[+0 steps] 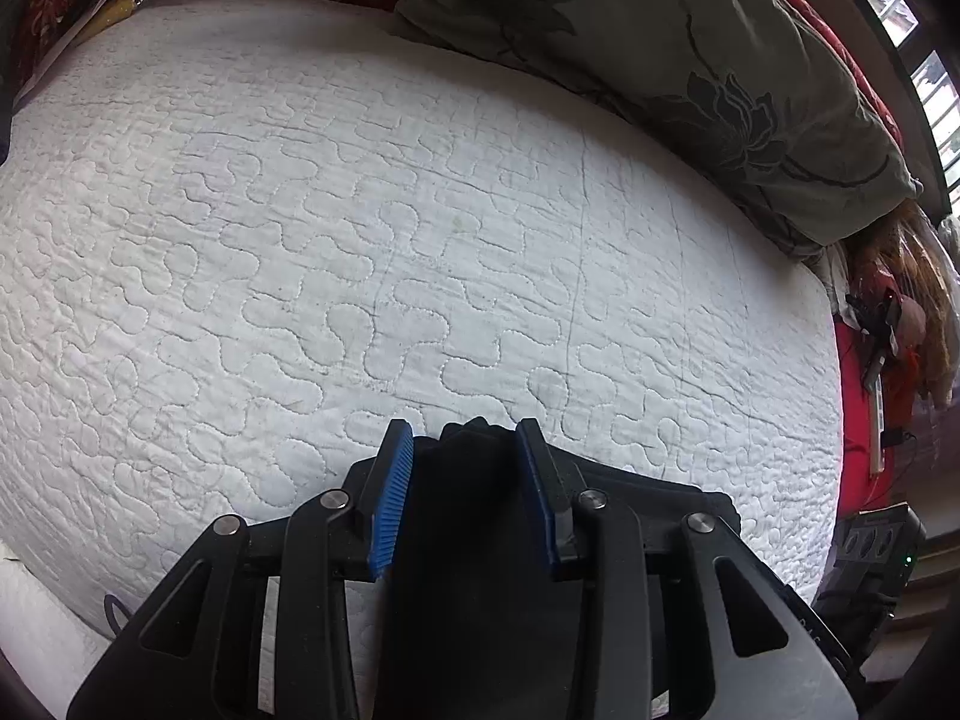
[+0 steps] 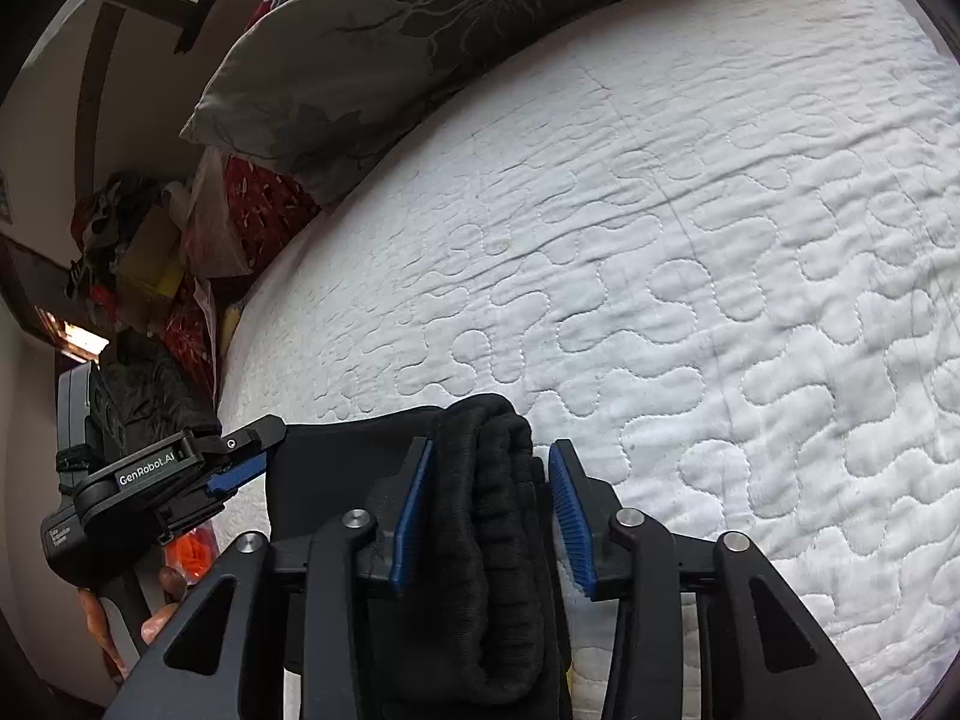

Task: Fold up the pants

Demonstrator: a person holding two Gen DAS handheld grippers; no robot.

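The black pants [image 1: 468,510] lie bunched at the near edge of a white quilted bed [image 1: 420,210]. My left gripper [image 1: 465,429] is shut on a fold of them, and dark cloth fills the gap between its blue pads [image 1: 393,498]. In the right wrist view the ribbed waistband [image 2: 480,492] runs up between the jaws of my right gripper [image 2: 489,450]. The left pad [image 2: 414,516] touches the band, while the right one stands slightly off it, so this gripper is open. My left gripper [image 2: 264,450] shows side-on at the flat black cloth's left edge [image 2: 336,450].
A grey-green floral pillow [image 1: 690,60] [image 2: 390,30] lies along the far side of the bed. Red patterned cloth and piled clutter [image 2: 132,240] sit beyond the bed's corner. A black device [image 1: 876,546] stands off the bed edge beside red fabric [image 1: 858,420].
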